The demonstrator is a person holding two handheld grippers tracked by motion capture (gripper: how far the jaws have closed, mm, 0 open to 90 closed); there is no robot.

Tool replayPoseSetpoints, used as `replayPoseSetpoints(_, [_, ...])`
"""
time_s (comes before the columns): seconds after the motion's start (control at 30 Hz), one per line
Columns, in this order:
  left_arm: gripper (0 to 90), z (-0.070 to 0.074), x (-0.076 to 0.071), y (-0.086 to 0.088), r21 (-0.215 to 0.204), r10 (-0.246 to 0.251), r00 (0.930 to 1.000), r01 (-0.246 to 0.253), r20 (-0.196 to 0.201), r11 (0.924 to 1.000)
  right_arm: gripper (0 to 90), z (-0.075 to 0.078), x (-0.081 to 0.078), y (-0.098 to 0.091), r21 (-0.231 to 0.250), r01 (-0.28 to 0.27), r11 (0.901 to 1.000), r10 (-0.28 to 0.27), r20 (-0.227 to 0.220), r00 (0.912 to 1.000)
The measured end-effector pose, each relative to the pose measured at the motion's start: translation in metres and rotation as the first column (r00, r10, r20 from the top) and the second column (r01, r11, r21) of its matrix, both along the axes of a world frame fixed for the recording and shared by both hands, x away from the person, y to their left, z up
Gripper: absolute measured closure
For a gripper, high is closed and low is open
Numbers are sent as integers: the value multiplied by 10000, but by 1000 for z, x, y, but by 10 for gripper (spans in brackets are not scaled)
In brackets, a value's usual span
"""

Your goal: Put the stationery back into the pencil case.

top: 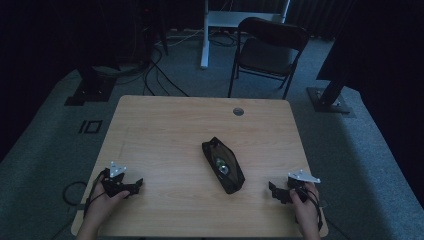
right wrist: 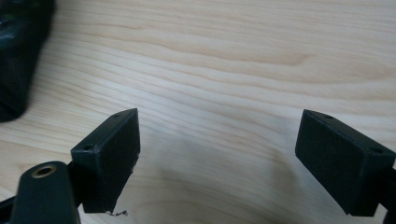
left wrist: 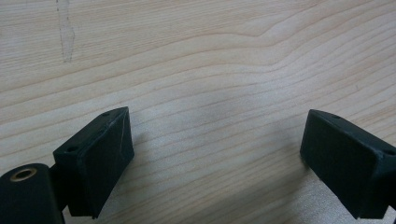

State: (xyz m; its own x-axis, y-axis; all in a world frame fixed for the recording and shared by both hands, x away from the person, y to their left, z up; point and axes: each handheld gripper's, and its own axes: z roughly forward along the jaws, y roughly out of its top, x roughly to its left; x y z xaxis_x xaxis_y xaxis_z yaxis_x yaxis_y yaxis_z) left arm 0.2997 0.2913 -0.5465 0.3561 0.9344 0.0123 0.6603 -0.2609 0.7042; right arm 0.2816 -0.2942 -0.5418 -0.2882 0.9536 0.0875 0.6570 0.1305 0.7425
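pouch: black soft pouch (top: 223, 165) lying flat on wooden table (top: 165, 130), between both grippers, nearer right gripper, touching neither; shiny see-through panel on top, contents too dim to name
left gripper: left gripper (top: 131, 187) resting low near table's near-left edge, jaws standing wide apart, holding nothing; bare wood between them in left gripper view (left wrist: 215, 154)
right gripper: right gripper (top: 274, 190) sitting near table's near-right edge, jaws spread wide, gripping nothing (right wrist: 217, 158)
handling: looking light, limp, likely sagging when lifted; plastic panel probably slippery, possibly crinkling
grip spot: pinching fabric edge or one narrow end, avoiding glossy panel; judging only
high view extras: showing whole pouch, both hands, folding chair (top: 270, 47) beyond table
right gripper view extras: catching pouch's dark end (right wrist: 21, 56) up-left of jaws, close up
left gripper view extras: giving wood grain detail, pale scuff (left wrist: 65, 32) far ahead of left jaw
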Motion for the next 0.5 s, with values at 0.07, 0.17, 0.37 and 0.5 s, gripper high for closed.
replayPoseSetpoints(0.07, [97, 0, 0, 0, -2, 2, 10000, -2, 3, 10000, 138, 0, -1, -5, -89, 153, 9998, -153, -81, 9998])
replayPoseSetpoints(0.17, [97, 0, 0, 0, 0, 3, 10000, -3, -1, 10000, 138, -2, -3, -11, -133, 278, 9995, -281, -212, 9994])
replayPoseSetpoints(0.37, [97, 0, 0, 0, 0, 0, 10000, 0, 1, 10000, 138, -5, -4, -20, -669, 510, 9965, -536, -380, 9978])
replayPoseSetpoints(0.5, [97, 0, 0, 0, -4, 2, 10000, -2, 4, 10000, 138, -6, -4, -24, -672, 663, 9955, -691, -401, 9968])
